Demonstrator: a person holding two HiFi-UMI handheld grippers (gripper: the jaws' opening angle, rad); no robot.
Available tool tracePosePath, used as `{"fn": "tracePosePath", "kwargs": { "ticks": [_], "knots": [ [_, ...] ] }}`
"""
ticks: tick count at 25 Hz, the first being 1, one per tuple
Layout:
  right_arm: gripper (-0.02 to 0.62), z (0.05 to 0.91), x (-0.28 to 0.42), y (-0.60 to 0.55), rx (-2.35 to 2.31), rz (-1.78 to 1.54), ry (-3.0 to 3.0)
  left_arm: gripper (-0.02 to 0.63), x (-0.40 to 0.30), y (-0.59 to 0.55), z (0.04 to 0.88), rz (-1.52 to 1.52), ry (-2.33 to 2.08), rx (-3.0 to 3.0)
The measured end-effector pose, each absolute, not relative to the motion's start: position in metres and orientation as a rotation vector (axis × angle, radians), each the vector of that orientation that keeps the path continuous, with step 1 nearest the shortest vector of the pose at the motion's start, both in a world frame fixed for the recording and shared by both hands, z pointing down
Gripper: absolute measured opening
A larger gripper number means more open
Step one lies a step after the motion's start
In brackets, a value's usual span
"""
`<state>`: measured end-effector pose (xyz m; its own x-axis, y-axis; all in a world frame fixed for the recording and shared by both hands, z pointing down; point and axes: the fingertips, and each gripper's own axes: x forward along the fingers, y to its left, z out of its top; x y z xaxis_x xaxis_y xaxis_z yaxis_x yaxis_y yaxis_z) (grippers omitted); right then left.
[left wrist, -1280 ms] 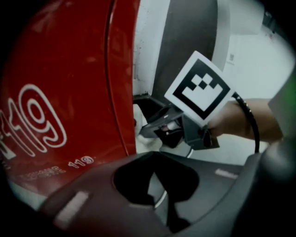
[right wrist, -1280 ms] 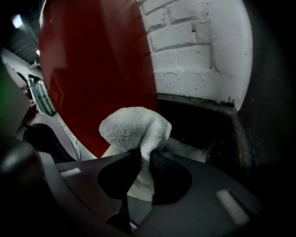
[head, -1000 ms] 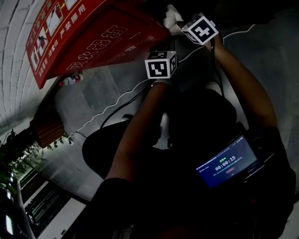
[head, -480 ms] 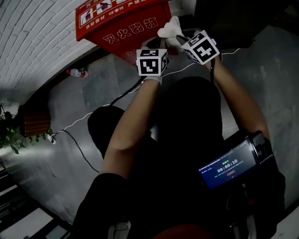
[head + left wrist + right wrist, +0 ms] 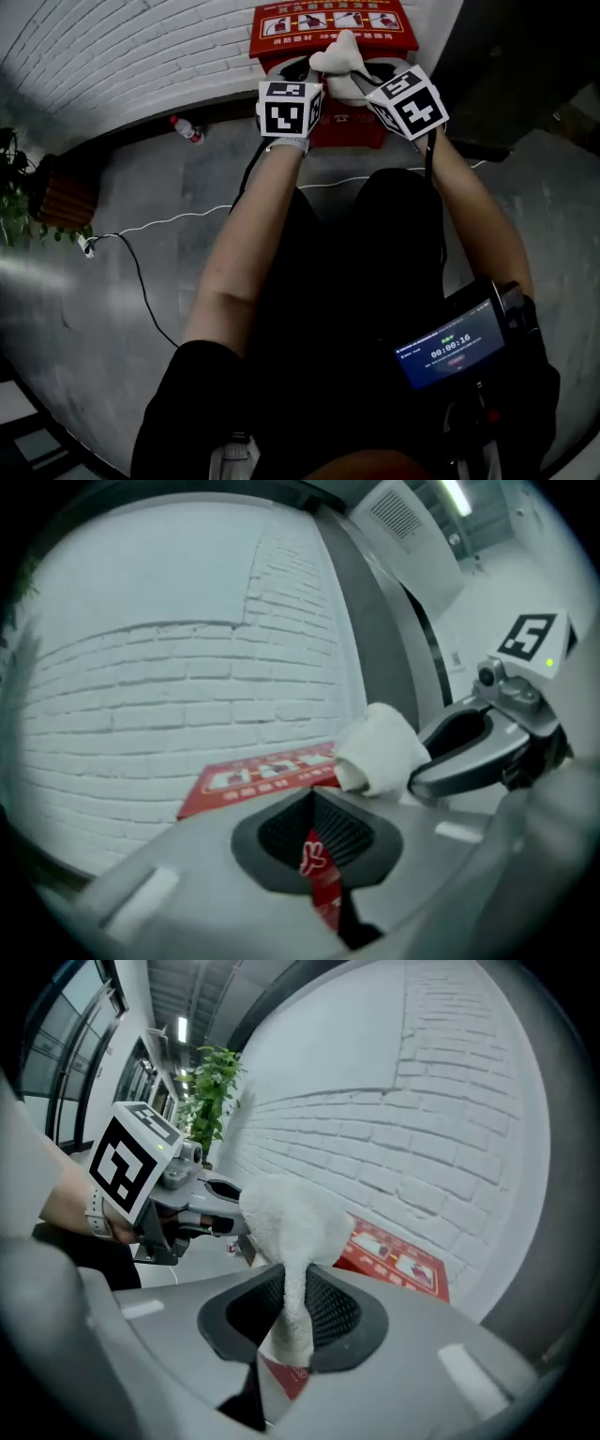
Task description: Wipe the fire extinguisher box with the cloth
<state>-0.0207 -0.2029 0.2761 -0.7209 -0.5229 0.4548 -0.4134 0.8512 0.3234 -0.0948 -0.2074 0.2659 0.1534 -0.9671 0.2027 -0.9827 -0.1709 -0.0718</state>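
1. A white brick wall (image 5: 112, 56) meets a grey floor (image 5: 141, 281). The red fire extinguisher box (image 5: 328, 19) stands against the wall, straight ahead of the person.
2. The right gripper (image 5: 291, 1312) has its tongs clamped on the white cloth (image 5: 291, 1222). The cloth's loose end bunches up above the tongs.
3. In the head view the cloth is held in front of the box's upper edge. Whether it touches the box cannot be told.
4. The left gripper (image 5: 317, 841) is just beside the right one. Its tongs stand a narrow slit apart with nothing between them, and the red box shows through the slit.
5. A bottle (image 5: 186, 129) lies on the floor by the wall, left of the box. A cable (image 5: 141, 272) trails across the floor.
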Motion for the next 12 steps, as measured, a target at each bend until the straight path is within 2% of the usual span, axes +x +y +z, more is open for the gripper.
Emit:
{"fn": "tracePosePath", "kwargs": {
  "ticks": [5,12],
  "knots": [
    [0.071,0.229,-0.097,-0.166,0.626,-0.303,-2.584,0.003,-0.183,-0.174,0.219,0.367,-2.197,2.276],
    [0.072,0.204,-0.209,-0.136,0.519,-0.231,-2.757,0.003,-0.288,-0.132,0.214,0.401,-2.36,2.132]
  ]
}}
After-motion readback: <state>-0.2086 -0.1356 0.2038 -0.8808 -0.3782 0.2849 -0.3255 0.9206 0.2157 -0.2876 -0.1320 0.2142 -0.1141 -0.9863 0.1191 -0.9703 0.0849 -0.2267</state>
